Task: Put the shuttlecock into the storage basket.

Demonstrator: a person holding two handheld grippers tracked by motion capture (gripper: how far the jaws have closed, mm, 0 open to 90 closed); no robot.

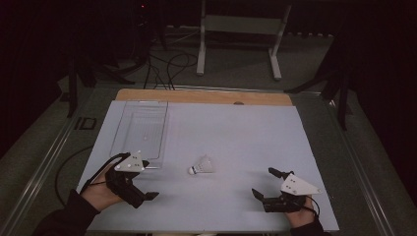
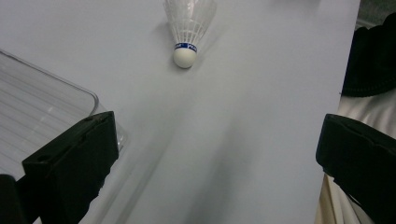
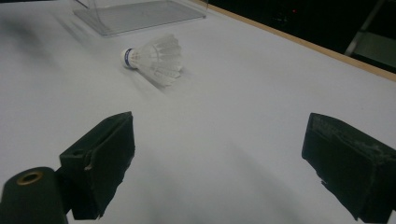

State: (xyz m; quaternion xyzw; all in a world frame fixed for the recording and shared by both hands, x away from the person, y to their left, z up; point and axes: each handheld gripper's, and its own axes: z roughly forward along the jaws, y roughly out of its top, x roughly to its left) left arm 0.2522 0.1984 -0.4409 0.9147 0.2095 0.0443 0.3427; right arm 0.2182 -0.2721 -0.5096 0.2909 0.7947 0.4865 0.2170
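Centrally, one shuttlecock (image 1: 202, 165) lies on open white table (image 1: 236, 137), one clear tray (image 1: 140, 129) near left edge; left gripper (image 1: 140, 189), right gripper (image 1: 263, 184) both gape wide

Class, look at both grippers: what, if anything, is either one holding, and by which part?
Nothing is held. The left gripper and right gripper are both open and empty; the shuttlecock lies free on the table.

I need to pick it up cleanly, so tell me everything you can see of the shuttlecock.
The shuttlecock is white, with a feather-like skirt, a rounded white cork head and a blue band behind the head. It lies on its side on the pale table, near the clear tray but apart from it. Nothing grips or touches it.
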